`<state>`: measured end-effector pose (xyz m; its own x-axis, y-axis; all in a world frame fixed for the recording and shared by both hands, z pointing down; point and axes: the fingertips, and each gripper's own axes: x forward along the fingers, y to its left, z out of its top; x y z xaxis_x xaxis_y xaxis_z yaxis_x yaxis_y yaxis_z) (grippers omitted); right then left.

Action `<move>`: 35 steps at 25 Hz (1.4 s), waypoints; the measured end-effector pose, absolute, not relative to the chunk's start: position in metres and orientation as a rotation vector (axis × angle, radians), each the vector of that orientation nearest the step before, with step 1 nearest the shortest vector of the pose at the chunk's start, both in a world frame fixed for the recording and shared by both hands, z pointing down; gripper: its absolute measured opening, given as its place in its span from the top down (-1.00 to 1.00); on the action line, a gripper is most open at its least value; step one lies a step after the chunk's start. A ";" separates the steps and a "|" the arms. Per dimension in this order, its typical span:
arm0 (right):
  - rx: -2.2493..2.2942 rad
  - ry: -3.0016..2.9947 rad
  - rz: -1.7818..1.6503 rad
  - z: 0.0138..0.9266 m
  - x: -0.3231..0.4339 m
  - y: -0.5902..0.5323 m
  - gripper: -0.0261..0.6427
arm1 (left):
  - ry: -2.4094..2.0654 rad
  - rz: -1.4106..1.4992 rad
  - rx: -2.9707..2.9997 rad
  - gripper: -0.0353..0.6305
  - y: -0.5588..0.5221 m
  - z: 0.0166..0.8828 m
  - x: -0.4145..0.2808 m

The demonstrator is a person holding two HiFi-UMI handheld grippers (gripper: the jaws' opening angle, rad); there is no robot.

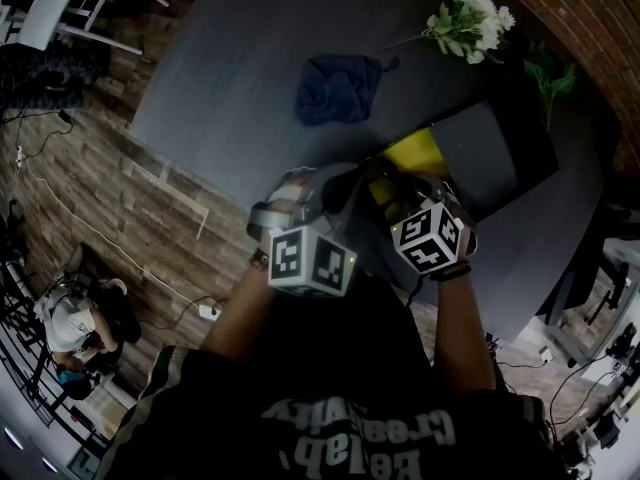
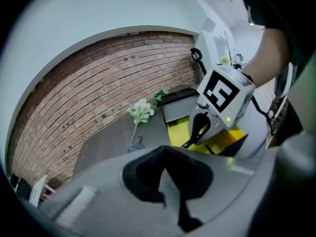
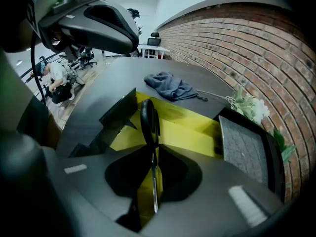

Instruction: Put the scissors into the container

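The scissors [image 3: 147, 115] are slim, with a black loop handle and thin metal blades. They are seen edge-on, pinched by the blades between the jaws of the right gripper [image 3: 150, 154], with the handle pointing away from it. They hang just over the open yellow inside of the container [image 3: 192, 139], above its floor, with nothing under them. From the left gripper view, the black handle dangles below the right gripper against the yellow.

The container is a black box at the table's [image 1: 230, 78] near edge, towards its right corner. Its dark flaps stand up on the left side, just beside the handle. Touching its right side lies a black tray [image 3: 242, 147] with a grey textured lining. The mouth itself is wide and bare.

The left gripper [image 2: 165, 154] hovers at the near edge, just beside the right one, with its jaws pressed together on nothing.

A crumpled blue cloth [image 3: 170, 86] lies mid-table beyond the container. White flowers [image 3: 249, 107] rest near the far edge by the brick wall [image 3: 237, 38]. The table's left half is open.
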<state>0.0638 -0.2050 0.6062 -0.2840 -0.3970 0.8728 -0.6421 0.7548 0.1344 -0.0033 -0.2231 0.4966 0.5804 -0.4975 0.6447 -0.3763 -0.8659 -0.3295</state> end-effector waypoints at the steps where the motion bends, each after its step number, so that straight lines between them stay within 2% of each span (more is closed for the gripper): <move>1: 0.791 -1.916 0.299 0.606 0.064 -0.205 0.78 | 0.739 -1.155 -2.651 0.88 -0.223 0.497 -0.003; 35: 0.780 -1.920 0.330 0.606 0.067 -0.206 0.62 | 0.740 -1.175 -2.659 0.88 -0.224 0.505 0.000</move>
